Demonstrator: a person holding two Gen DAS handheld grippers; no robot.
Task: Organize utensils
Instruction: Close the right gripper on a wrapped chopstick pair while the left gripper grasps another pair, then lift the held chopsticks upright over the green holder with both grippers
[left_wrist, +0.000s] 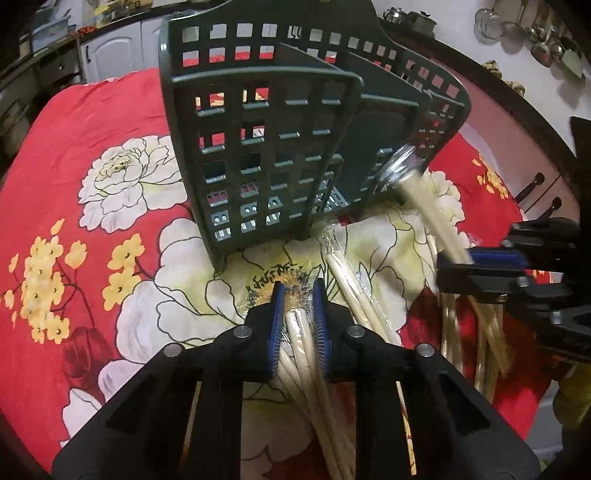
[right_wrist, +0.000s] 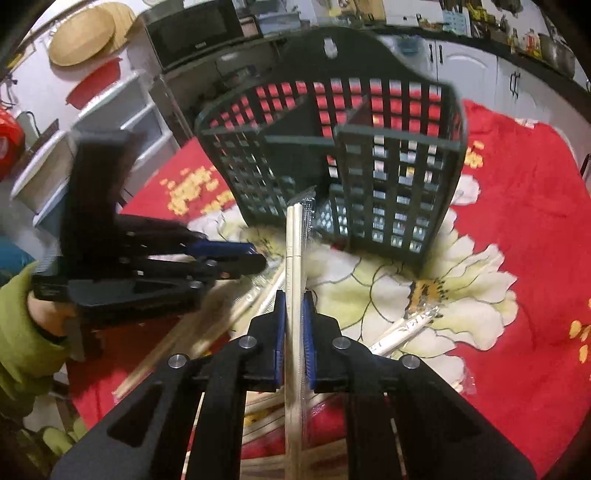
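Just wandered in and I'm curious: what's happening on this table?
A person holds a gripping tool in each hand. The left tool is shut on a plastic-wrapped pair of chopsticks. The right tool grips another wrapped pair, its tip reaching the dark green utensil caddy. More pairs lie loose on the red floral cloth.

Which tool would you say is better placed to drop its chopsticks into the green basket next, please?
Probably the right tool: its wrapped chopsticks already point up at the green basket, tips at its open front. The left tool grips its pair low, short of the basket.
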